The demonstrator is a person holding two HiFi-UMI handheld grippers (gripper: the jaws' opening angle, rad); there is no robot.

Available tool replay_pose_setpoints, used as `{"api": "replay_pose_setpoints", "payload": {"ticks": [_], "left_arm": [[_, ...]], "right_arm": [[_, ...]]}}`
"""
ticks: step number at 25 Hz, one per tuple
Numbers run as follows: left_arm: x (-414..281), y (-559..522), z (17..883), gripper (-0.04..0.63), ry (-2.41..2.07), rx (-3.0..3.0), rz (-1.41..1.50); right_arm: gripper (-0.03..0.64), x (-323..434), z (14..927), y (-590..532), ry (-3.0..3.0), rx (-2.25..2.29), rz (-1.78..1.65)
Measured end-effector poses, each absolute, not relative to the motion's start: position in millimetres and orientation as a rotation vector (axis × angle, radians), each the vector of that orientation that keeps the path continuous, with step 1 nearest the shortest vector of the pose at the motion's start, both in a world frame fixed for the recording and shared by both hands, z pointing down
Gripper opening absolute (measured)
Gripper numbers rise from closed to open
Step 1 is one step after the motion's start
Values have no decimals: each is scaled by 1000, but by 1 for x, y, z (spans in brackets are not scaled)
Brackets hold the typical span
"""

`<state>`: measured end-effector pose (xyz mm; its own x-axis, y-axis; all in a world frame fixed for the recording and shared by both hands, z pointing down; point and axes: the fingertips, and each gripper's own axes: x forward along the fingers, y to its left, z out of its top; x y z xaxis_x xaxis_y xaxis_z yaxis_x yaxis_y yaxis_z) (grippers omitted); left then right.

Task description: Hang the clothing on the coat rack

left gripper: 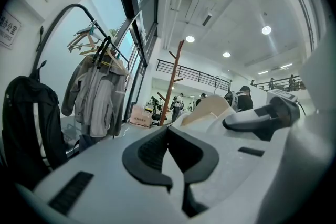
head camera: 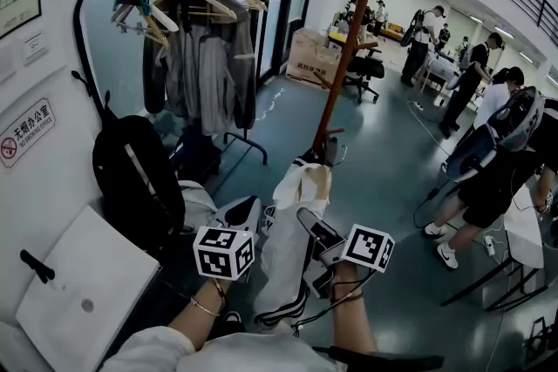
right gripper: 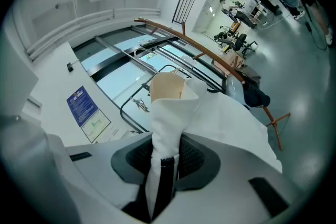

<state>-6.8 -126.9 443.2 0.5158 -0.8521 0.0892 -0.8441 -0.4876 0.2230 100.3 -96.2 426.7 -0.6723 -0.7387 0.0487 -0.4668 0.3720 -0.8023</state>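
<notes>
A white garment (head camera: 292, 248) with black trim and a beige collar lining hangs between my two grippers, low in the head view. My right gripper (head camera: 307, 218) is shut on a bunched fold of it (right gripper: 165, 113), which fills the gap between the pads (right gripper: 191, 157). My left gripper (head camera: 247, 209) sits at the garment's left side, and a pale strip of cloth shows between its nearly closed pads (left gripper: 152, 152). The wooden coat rack (head camera: 349, 39) stands upright ahead, beyond the garment, with bare pegs. It also shows as a thin distant pole (left gripper: 170, 84) in the left gripper view.
A black clothes rail (head camera: 205, 57) with hangers and grey jackets stands at the left wall. A black backpack (head camera: 131, 179) and a white case (head camera: 83, 292) lie below it. A cardboard box (head camera: 311, 57) and an office chair (head camera: 364, 70) are behind the rack. Several people (head camera: 488, 152) stand at right.
</notes>
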Motion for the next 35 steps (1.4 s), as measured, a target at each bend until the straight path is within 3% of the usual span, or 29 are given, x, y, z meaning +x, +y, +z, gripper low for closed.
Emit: {"api": "replay_pose_setpoints", "payload": {"ticks": [35], "left_arm": [[21, -273, 435, 8, -1409, 2560, -32]], "right_arm": [[104, 121, 423, -230, 2306, -1057, -1213]]}}
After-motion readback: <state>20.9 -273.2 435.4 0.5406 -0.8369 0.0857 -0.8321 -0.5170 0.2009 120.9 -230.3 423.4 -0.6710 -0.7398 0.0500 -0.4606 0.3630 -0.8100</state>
